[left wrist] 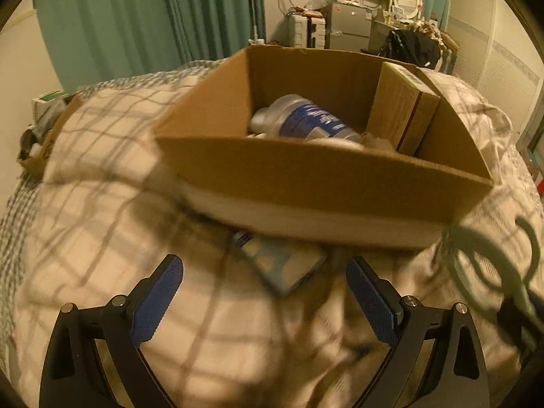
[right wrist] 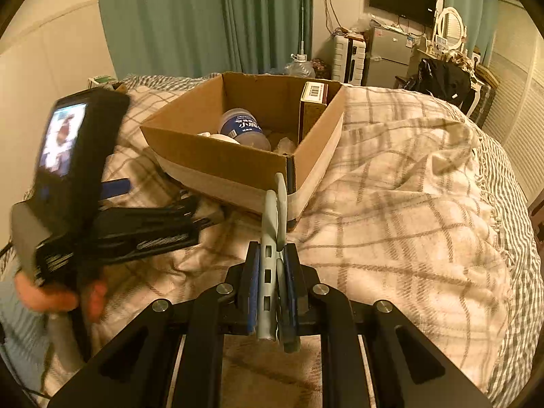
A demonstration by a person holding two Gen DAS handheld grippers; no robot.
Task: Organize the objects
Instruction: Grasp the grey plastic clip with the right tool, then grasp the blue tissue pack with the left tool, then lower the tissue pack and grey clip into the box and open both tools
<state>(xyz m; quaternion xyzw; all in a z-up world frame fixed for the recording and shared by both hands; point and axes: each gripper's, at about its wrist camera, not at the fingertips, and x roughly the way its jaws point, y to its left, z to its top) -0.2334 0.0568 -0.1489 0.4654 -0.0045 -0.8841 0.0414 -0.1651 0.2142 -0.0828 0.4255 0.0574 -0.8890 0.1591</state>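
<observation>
Scissors (right wrist: 272, 234) pinched in right tongs (right wrist: 272, 292) point handles-forward, long axis toward the cardboard box (right wrist: 221, 159); left tongs (left wrist: 265, 292) spread wide.

A brown cardboard box (right wrist: 217, 156), a blue-labelled bottle (right wrist: 243, 129) and a cream, grey-checked blanket (right wrist: 391, 204) are seen.
</observation>
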